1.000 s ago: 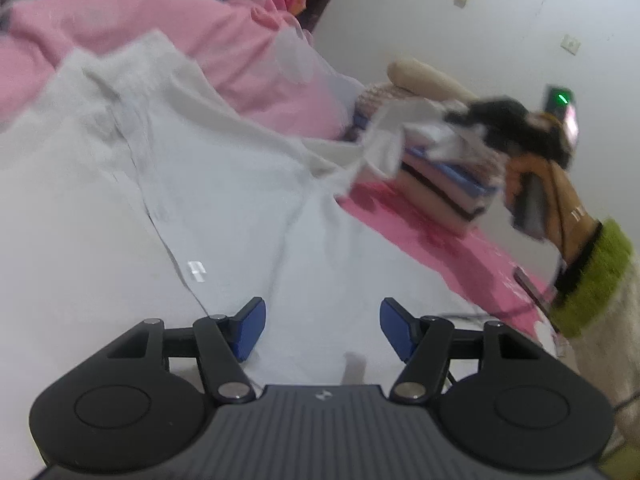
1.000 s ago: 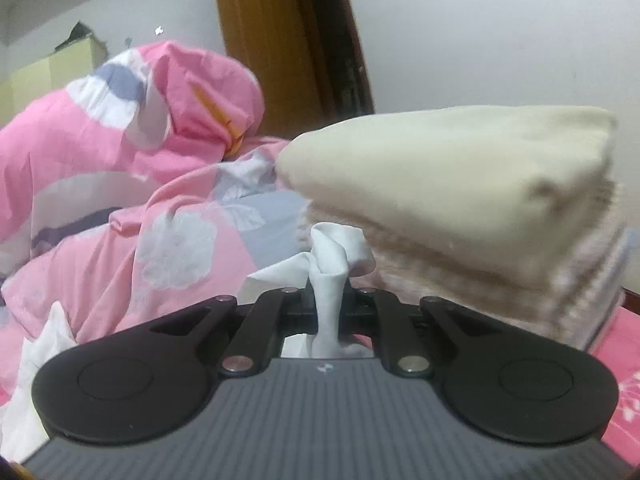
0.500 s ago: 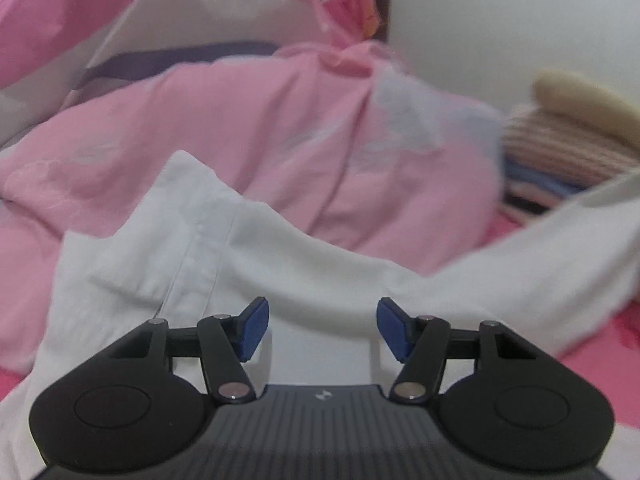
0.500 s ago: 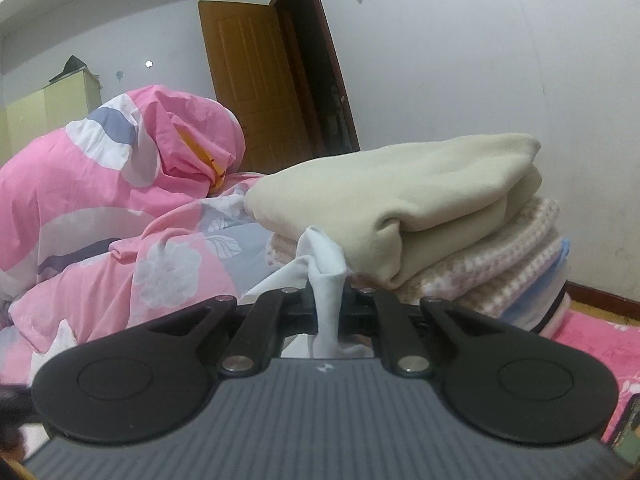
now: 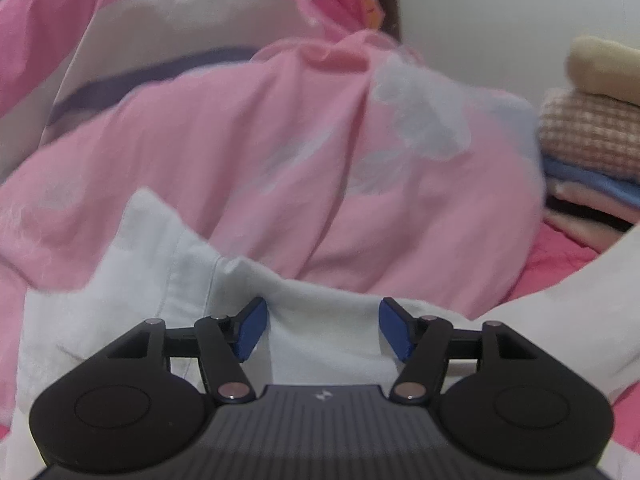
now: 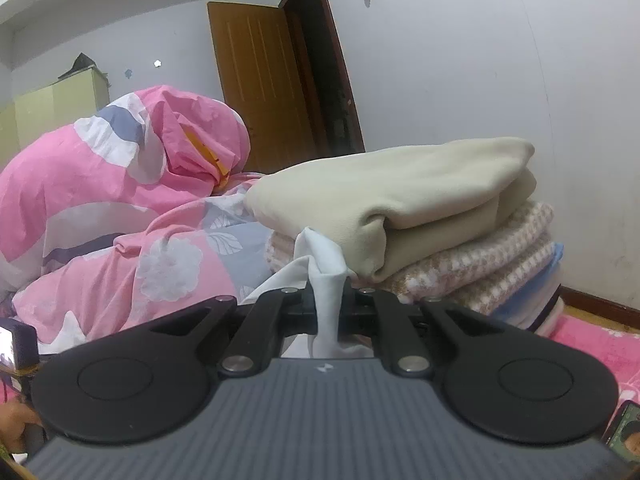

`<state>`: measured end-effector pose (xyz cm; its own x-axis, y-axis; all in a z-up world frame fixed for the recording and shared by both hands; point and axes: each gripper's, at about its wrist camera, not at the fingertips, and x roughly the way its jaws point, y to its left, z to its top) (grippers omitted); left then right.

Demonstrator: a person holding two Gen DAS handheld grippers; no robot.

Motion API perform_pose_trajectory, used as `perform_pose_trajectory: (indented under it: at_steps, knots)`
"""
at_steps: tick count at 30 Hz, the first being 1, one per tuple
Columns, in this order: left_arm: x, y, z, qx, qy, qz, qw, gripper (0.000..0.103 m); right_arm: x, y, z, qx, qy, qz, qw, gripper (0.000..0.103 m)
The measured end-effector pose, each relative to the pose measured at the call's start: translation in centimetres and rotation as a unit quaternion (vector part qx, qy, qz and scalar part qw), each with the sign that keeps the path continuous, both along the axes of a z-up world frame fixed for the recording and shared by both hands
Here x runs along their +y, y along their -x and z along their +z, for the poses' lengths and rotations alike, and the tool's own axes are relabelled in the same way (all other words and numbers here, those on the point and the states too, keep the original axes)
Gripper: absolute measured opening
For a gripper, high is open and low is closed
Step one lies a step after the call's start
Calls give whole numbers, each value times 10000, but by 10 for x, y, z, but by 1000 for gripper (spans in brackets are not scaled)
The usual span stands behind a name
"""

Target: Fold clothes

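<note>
Since half a second ago, little has shifted: my left gripper (image 5: 322, 330) has crept slightly nearer the white shirt (image 5: 160, 280), whose collar edge now lies just ahead of the blue pads (image 5: 250, 328), while my right gripper (image 6: 331, 300) has drawn back a touch from the stack of folded clothes (image 6: 420, 216), a pinch of white cloth clamped in it throughout.

Progress. A stack of folded clothes stands at the right side of the bed, cream piece on top, checked and blue pieces beneath; these lie as the task wants them. The white shirt is not yet folded: it lies spread over the pink bedding (image 5: 280, 152), one part stretching up and away toward the right, where my right gripper lifts it. I judge this garment to be mid-fold, with a flap or sleeve being carried; how many folds it already holds cannot be read from these views.

Fingers. Left: wide apart, empty, pads hovering over the shirt near the collar; whether they touch the cloth I cannot tell. Right: closed tight on a bunched tuft of the white shirt (image 6: 324, 264), which stands up between the fingers, just in front of the stack.
</note>
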<state>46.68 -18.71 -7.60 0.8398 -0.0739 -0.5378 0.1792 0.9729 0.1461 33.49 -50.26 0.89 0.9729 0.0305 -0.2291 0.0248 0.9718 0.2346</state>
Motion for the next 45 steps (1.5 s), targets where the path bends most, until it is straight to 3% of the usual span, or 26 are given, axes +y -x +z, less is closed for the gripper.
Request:
perform_pose_trajectory:
  at_steps: [4, 12, 20, 23, 26, 30, 32, 34, 35, 37, 40, 43, 45]
  knots:
    - [-9, -2, -4, -179, -493, 147, 9985, 63, 2, 4, 2, -62, 88, -1, 9999, 5]
    - [23, 24, 23, -138, 113, 328, 9993, 64, 10, -1, 20, 192, -182, 373, 9990, 5]
    - [159, 126, 109, -52, 1121, 461, 9926, 66, 92, 21, 84, 412, 96, 1619, 9859, 5]
    - [216, 177, 138, 31, 1322, 415, 9903, 70, 135, 34, 103, 567, 204, 2201, 9736, 5]
    - [263, 222, 142, 224, 1619, 342, 9860, 73, 185, 51, 97, 975, 112, 2797, 9550, 6]
    - [296, 269, 121, 655, 2093, 187, 9755, 73, 237, 71, 57, 1728, -476, 3401, 9232, 13]
    - [303, 282, 98, 908, 2352, 131, 9676, 73, 264, 82, 37, 2095, -768, 3685, 9024, 27]
    - [307, 291, 76, 1163, 2599, 81, 9586, 73, 280, 94, 21, 2379, -1094, 3889, 8833, 27]
    - [308, 294, 65, 1276, 2700, 39, 9544, 73, 274, 102, 20, 2404, -1273, 3881, 8806, 27]
    - [309, 299, 47, 1460, 2850, -64, 9473, 73, 246, 124, 33, 2280, -1473, 3734, 8871, 27]
    - [306, 299, 30, 1547, 2838, -219, 9461, 73, 196, 168, 68, 1919, -1625, 3392, 9065, 28]
    - [302, 295, 20, 1605, 2900, -388, 9427, 73, 144, 228, 122, 1410, -1401, 2968, 9340, 30]
    - [297, 292, 14, 1666, 2960, -478, 9393, 73, 121, 266, 154, 1134, -1081, 2708, 9498, 39]
